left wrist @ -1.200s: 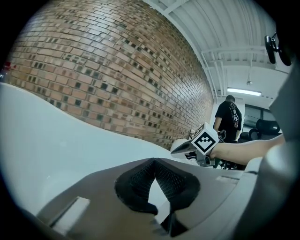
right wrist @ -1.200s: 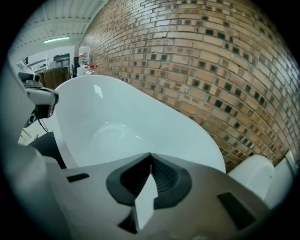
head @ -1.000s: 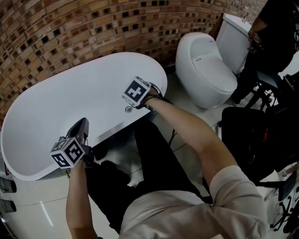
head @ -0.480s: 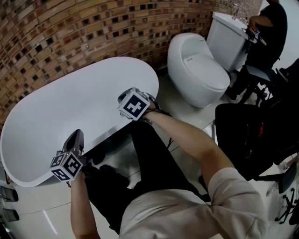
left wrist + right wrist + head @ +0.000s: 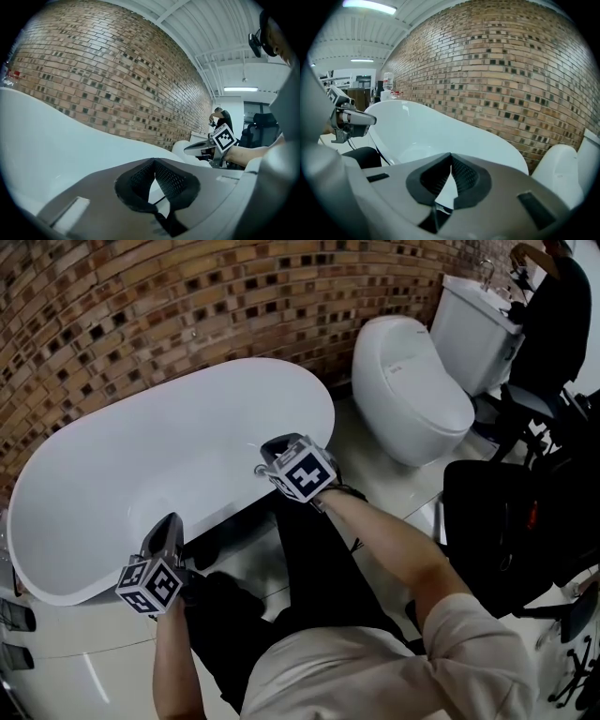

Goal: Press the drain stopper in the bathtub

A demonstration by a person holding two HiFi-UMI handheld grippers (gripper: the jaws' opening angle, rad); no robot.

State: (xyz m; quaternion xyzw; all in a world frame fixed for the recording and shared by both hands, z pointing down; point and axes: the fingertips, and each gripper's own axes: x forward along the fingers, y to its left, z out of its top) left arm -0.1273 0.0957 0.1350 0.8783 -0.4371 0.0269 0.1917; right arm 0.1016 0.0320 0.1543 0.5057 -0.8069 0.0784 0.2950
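The white oval bathtub (image 5: pixel 112 474) fills the left of the head view. I cannot see its drain stopper in any view. My right gripper (image 5: pixel 277 443) hovers at the tub's near rim towards the right end, jaws shut and empty, pointing into the tub. The left gripper (image 5: pixel 169 523) sits at the near rim further left, also shut on nothing. In the left gripper view the left gripper (image 5: pixel 153 163) faces the tub wall, with the right gripper (image 5: pixel 201 146) off to the side. The right gripper (image 5: pixel 451 159) looks along the basin (image 5: pixel 422 136) towards the left gripper (image 5: pixel 356 118).
A brick wall (image 5: pixel 187 306) runs behind the tub. A white toilet (image 5: pixel 412 390) stands to the right, and a person in black (image 5: pixel 553 315) is at its cistern. Black chairs and gear (image 5: pixel 516 521) crowd the right side. A bottle (image 5: pixel 387 80) stands beyond the tub.
My right gripper has drawn back from over the basin to the near rim; the drain fitting seen beside it earlier is out of sight. The left gripper stays by the rim.
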